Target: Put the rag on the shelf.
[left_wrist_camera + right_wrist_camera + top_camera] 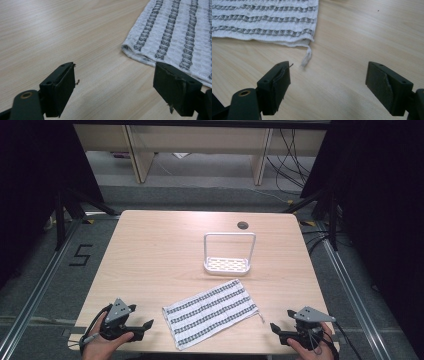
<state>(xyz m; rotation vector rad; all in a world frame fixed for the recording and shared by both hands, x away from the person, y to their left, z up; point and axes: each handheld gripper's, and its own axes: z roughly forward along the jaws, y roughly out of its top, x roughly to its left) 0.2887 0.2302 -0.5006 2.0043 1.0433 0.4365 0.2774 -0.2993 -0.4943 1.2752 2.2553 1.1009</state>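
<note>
white rack (pixel 228 264) empty, striped towel (pixel 212 312) flat beside

place: lab | signs: black curtains (pixel 30 195); aluminium floor rails (pixel 35 292); loose cables (pixel 292 157); floor marking (pixel 80 255)

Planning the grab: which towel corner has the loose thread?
The corner nearest the right gripper: a white thread hangs off the towel there; the other corners show none.

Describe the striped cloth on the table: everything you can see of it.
The cloth is a white waffle-weave rectangle with dark patterned stripes running lengthwise. It lies flat and spread out, skewed, near the table's front edge. A short loose thread hangs from one hemmed corner. Nothing touches it but the table.
</note>
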